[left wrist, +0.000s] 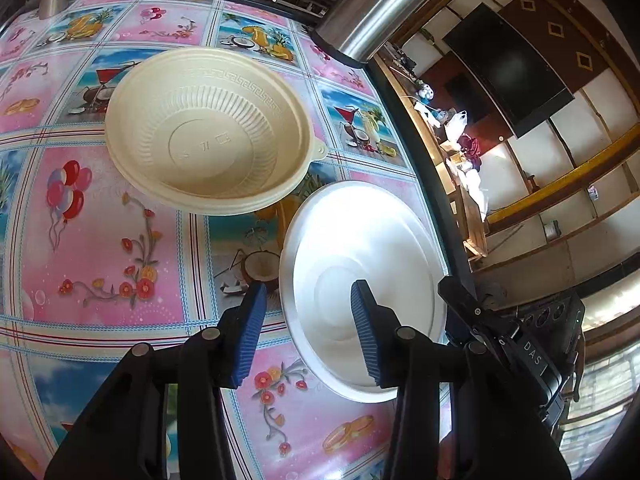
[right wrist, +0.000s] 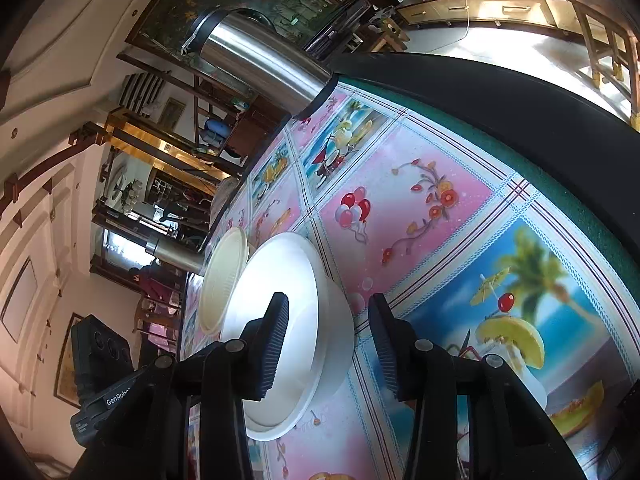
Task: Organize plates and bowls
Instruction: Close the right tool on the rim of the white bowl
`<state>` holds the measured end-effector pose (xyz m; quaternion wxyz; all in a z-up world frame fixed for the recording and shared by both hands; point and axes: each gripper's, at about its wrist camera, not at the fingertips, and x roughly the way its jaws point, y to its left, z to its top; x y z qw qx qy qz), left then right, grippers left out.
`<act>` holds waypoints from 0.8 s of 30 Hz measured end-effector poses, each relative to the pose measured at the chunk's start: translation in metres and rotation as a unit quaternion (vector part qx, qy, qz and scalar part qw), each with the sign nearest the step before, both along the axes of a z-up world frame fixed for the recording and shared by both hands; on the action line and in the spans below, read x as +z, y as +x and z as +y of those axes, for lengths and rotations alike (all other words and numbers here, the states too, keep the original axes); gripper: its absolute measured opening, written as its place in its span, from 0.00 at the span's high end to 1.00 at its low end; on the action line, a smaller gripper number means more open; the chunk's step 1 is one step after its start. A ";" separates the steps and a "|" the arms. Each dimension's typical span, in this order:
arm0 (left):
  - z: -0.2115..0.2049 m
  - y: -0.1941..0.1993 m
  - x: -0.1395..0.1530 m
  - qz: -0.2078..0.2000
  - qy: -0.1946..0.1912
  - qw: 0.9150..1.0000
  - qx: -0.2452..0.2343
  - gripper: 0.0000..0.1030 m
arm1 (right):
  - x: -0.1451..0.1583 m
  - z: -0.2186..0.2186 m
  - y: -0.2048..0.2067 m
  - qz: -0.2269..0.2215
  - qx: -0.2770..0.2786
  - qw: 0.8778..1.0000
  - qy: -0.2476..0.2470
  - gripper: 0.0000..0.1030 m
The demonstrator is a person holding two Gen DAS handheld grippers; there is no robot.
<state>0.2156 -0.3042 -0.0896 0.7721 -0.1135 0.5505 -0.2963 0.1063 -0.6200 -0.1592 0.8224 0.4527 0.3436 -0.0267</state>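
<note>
- While both tools hover low over the desk (left wrist: 100, 220), the left hand-held gripper (left wrist: 308, 332) is released, its blue ribbed fingers (left wrist: 252, 332) spread wide; one finger hangs over the patterned cloth and the other over the white bowl (left wrist: 360, 248), gripping nothing.
- That white bowl sits upright near the desk's dark edge, close in front of the left hand-held gripper.
- A cream bowl (left wrist: 208, 132) with a ribbed inner wall and a small tab on its rim stands just beyond the white one; their rims look almost touching, though I cannot tell if they meet.
- From the right wrist view, the right hand-held gripper (right wrist: 328, 344) is also released, its jaws straddling the near rim of the white bowl (right wrist: 288, 280) without closing on it.
- The cream bowl (right wrist: 222, 280) shows behind the white one in that view.
- A steel flask (left wrist: 372, 8) stands at the far edge of the desk, well apart from both bowls.
</note>
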 end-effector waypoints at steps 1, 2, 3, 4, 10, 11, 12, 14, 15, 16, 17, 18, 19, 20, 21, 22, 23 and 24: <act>0.000 0.000 0.000 -0.002 0.000 1.000 0.000 0.65 | 0.000 0.000 -0.001 0.000 0.000 1.000 0.000 0.57; 0.000 0.000 0.000 -0.003 0.001 1.000 0.001 0.68 | 0.000 0.000 -0.001 -0.001 -0.001 1.000 0.001 0.58; 0.001 0.000 -0.001 -0.004 0.002 1.000 0.002 0.70 | 0.000 0.000 -0.001 -0.002 -0.001 1.000 0.001 0.58; 0.001 0.000 -0.001 -0.003 0.002 1.000 0.003 0.75 | 0.000 0.000 -0.001 -0.001 -0.001 1.000 -0.001 0.60; -0.001 0.000 -0.006 -0.002 0.006 1.000 -0.003 0.90 | -0.002 0.002 0.001 0.002 0.003 1.000 -0.004 0.76; -0.001 0.000 -0.007 -0.001 0.005 1.000 -0.004 0.91 | -0.002 0.003 0.001 0.003 0.004 1.000 -0.006 0.81; -0.001 0.000 -0.007 -0.001 0.004 1.000 -0.002 0.92 | -0.002 0.004 0.002 0.004 0.005 1.000 -0.007 0.83; 0.001 0.000 -0.006 -0.002 0.001 1.000 0.000 0.94 | -0.002 0.004 0.003 0.007 0.005 1.000 -0.011 0.90; 0.001 0.000 -0.007 -0.002 0.000 1.000 -0.001 0.94 | -0.002 0.004 0.003 0.007 0.003 1.000 -0.012 0.90; 0.000 -0.001 -0.007 -0.003 0.001 1.000 0.000 0.94 | -0.002 0.004 0.003 0.006 0.001 1.000 -0.014 0.91; 0.000 -0.002 -0.006 -0.005 0.004 1.000 0.000 0.94 | -0.002 0.004 0.003 0.006 0.001 1.000 -0.014 0.91; -0.001 -0.003 -0.006 -0.007 0.006 1.000 -0.001 0.94 | -0.002 0.004 0.003 0.006 0.000 1.000 -0.015 0.91; -0.001 -0.003 -0.006 -0.007 0.006 1.000 0.000 0.94 | -0.002 0.004 0.003 0.006 0.000 1.000 -0.016 0.91; 0.000 -0.004 -0.006 -0.006 0.004 1.000 0.000 0.94 | -0.002 0.004 0.003 0.006 0.001 1.000 -0.016 0.91; 0.000 -0.005 -0.005 -0.006 0.004 1.000 0.000 0.94 | -0.002 0.004 0.003 0.005 0.000 1.000 -0.017 0.91; 0.001 -0.006 -0.005 -0.005 0.004 1.000 0.001 0.94 | -0.002 0.004 0.003 0.005 -0.001 1.000 -0.017 0.92; 0.002 -0.007 -0.006 -0.003 0.002 1.000 0.002 0.94 | -0.002 0.003 0.002 0.005 -0.002 1.000 -0.017 0.92; 0.003 -0.008 -0.006 -0.001 0.001 1.000 0.003 0.94 | -0.002 0.003 0.001 0.004 -0.002 1.000 -0.015 0.92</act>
